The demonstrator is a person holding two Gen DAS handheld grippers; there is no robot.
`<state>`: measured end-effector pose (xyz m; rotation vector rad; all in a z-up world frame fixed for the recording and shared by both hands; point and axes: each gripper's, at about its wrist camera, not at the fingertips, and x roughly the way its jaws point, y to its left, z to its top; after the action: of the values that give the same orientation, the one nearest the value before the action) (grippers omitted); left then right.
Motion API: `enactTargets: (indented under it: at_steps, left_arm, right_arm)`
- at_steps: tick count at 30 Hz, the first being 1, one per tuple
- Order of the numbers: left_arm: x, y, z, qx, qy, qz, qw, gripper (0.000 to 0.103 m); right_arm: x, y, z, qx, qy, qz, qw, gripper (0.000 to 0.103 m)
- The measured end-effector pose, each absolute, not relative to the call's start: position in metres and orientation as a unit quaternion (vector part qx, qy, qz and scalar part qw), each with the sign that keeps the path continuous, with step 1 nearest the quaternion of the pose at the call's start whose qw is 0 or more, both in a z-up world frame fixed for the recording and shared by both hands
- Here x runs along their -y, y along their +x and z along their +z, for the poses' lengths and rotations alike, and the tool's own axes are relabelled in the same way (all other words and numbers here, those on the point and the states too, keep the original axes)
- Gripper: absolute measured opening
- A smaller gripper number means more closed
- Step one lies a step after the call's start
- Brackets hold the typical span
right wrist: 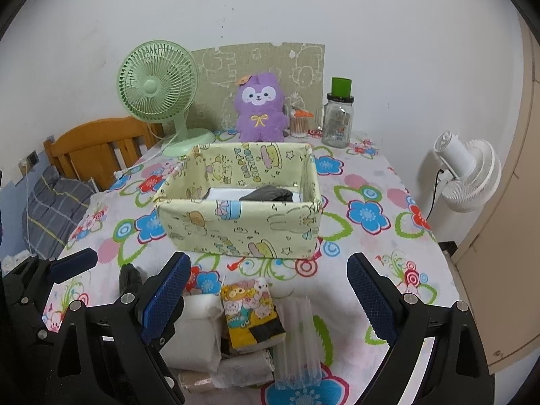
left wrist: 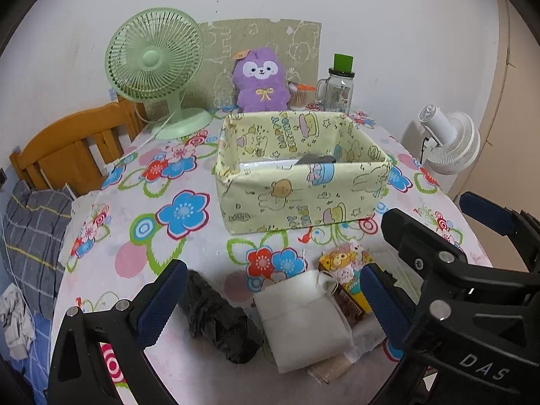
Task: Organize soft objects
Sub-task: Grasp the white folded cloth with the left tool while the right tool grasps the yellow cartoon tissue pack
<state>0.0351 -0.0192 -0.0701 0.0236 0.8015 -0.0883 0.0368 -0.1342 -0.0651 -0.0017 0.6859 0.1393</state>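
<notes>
Both tongs hang over the near edge of the floral tablecloth [right wrist: 371, 182] with jaws spread wide and nothing between them. From its own camera the left gripper [left wrist: 270, 303] straddles a crumpled black bag [left wrist: 219, 324] and a folded white cloth [left wrist: 300, 317], hovering above them without touching, as far as can be seen. The right gripper [right wrist: 270, 297] is just as wide apart, with a cartoon tissue pack [right wrist: 251, 310] and a clear plastic packet [right wrist: 297, 341] lying between its blue pads [right wrist: 168, 293]; none of these is gripped. In the left camera's view the right gripper [left wrist: 435, 239] sits close on the right, its near finger just beside the tissue pack [left wrist: 344, 270].

Farther back, in the middle of the table, stands the pale yellow fabric-covered box [right wrist: 236, 229], open at the top, with a grey soft item [right wrist: 270, 194] lying inside on a white bottom. Behind it, against the wall, are a green desk fan [right wrist: 158, 91] on the left, a purple plush toy [right wrist: 260, 108] in the middle, and a glass jar with a green cap [right wrist: 337, 114] to the right. A white fan [right wrist: 469, 168] stands off the table's right side
</notes>
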Motion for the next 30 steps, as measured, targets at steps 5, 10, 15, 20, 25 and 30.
enactTargets:
  at_steps: [5, 10, 15, 20, 25, 30]
  left_arm:
    - [0.015, 0.032, -0.080, -0.399, -0.001, -0.041, 0.916, 0.103]
    - [0.013, 0.033, -0.092, -0.406, -0.007, -0.034, 0.913, 0.103]
    - [0.016, 0.031, -0.102, -0.407, -0.004, -0.034, 0.913, 0.103]
    - [0.020, 0.033, -0.112, -0.417, -0.001, -0.039, 0.908, 0.103]
    - [0.025, 0.039, -0.118, -0.423, 0.008, -0.042, 0.905, 0.103]
    - [0.033, 0.041, -0.124, -0.431, 0.012, -0.062, 0.900, 0.103]
  right_arm:
    - [0.137, 0.034, -0.075, -0.343, 0.002, 0.070, 0.937, 0.095]
    - [0.138, 0.032, -0.086, -0.349, 0.007, 0.071, 0.934, 0.095]
    - [0.138, 0.034, -0.097, -0.361, 0.003, 0.072, 0.930, 0.095]
    - [0.139, 0.039, -0.109, -0.375, 0.004, 0.072, 0.924, 0.095]
    - [0.140, 0.046, -0.118, -0.388, 0.007, 0.070, 0.919, 0.095]
    - [0.139, 0.050, -0.124, -0.398, 0.000, 0.070, 0.915, 0.095]
